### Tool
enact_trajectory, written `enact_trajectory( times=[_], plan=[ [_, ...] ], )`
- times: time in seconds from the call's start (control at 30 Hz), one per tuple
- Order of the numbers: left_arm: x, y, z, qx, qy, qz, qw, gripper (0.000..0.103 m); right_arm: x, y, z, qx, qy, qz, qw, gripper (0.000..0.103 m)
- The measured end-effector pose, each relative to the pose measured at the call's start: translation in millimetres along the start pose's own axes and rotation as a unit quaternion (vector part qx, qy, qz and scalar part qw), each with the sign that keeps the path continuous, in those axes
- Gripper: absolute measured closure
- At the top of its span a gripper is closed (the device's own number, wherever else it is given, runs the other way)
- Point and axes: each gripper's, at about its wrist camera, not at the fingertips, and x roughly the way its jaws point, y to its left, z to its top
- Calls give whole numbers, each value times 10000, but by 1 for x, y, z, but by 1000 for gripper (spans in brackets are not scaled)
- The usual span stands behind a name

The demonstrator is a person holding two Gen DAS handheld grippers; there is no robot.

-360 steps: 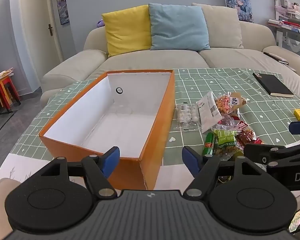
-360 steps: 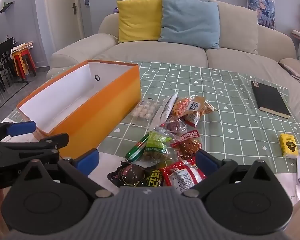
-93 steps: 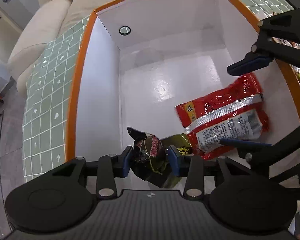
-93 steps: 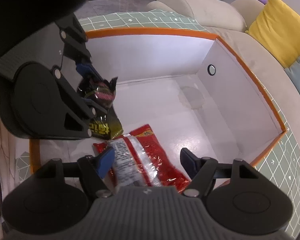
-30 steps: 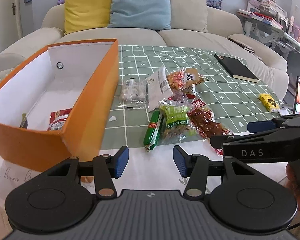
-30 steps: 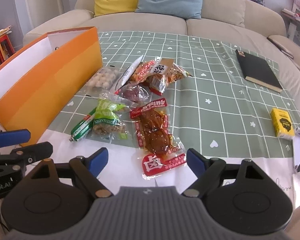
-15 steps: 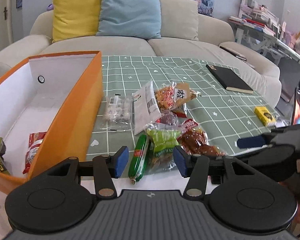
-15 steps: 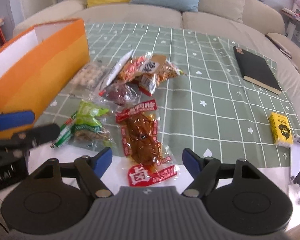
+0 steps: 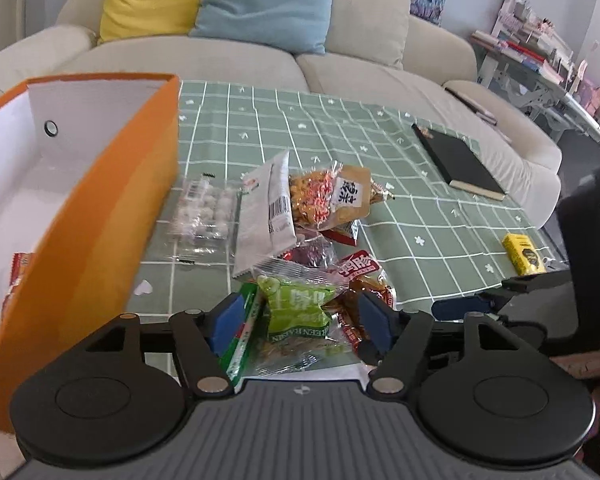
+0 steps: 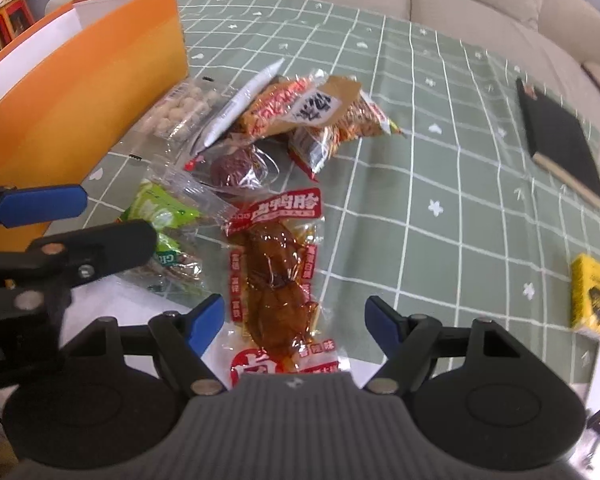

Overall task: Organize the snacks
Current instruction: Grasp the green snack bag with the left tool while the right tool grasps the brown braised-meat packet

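A pile of snack packs lies on the green checked cloth (image 9: 380, 152) beside the orange box (image 9: 100, 220). My left gripper (image 9: 300, 320) hangs over the pile with its jaws opening. The green raisin pack (image 9: 296, 312) and a green sausage stick (image 9: 244, 340) lie between its pads, which do not press on them. My right gripper (image 10: 292, 324) stands open around the lower end of a red-brown braised meat pack (image 10: 276, 272), without touching it. A red packet (image 9: 18, 264) shows inside the box. In the right wrist view, the left gripper's fingers (image 10: 40, 202) reach in over the raisin pack (image 10: 160, 216).
Further snacks lie behind: clear-wrapped white balls (image 9: 204, 216), a white packet (image 9: 264, 216), a peanut bag (image 10: 320, 108), a dark red date (image 10: 236, 168). A black notebook (image 10: 560, 140) and a small yellow box (image 10: 590, 300) lie to the right. A sofa (image 9: 220, 60) stands behind.
Both grippers have moved forward and down onto the snack pile. The left jaws have spread wider around the raisin pack. The right gripper now straddles the meat pack.
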Motion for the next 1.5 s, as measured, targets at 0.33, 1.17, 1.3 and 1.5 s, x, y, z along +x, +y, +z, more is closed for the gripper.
enact_trajectory(
  times=[0.33,1.17,1.3,1.5],
  plan=[
    [29,0,5,-143,523,193,9983,25,14,0,4,208,93,189,9996,28],
    [35,-5,11,170,596,467,9970,58,11,4,4,167,-60,133,9998,59],
    [29,0,11,32,599,432,9973,59,8,8,4,93,-124,80,9998,62],
    [16,2,14,30,589,515,9969,60,-2,13,5,-24,-300,15,9995,69]
  ],
)
